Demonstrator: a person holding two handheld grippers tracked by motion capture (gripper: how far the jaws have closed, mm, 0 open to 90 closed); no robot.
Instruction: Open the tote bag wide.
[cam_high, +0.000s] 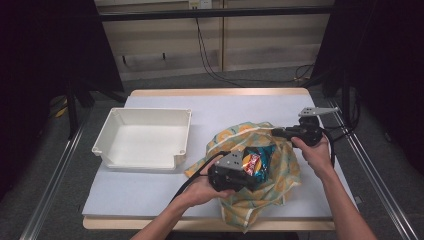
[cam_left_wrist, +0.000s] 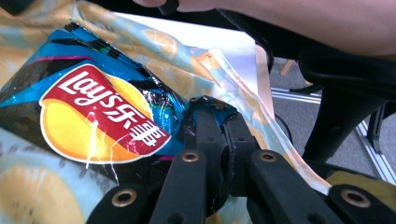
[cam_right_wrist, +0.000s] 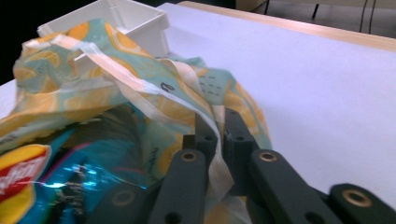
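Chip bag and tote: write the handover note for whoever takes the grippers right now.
Left gripper: shut on the chip bag, pinching its edge.
Right gripper: shut on the tote's white strap.
Tote: lies right of centre on the table, mouth held open; the chip bag sits partly inside it.
White bin: to the left of the tote, nothing in it.
Done: both grips are set.
Left: probably pull the chip bag out, possibly to the bin.

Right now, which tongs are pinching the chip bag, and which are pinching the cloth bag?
The left tongs pinch the blue chip bag at its edge. The right tongs grip the pale strap of the lemon-print cloth bag.
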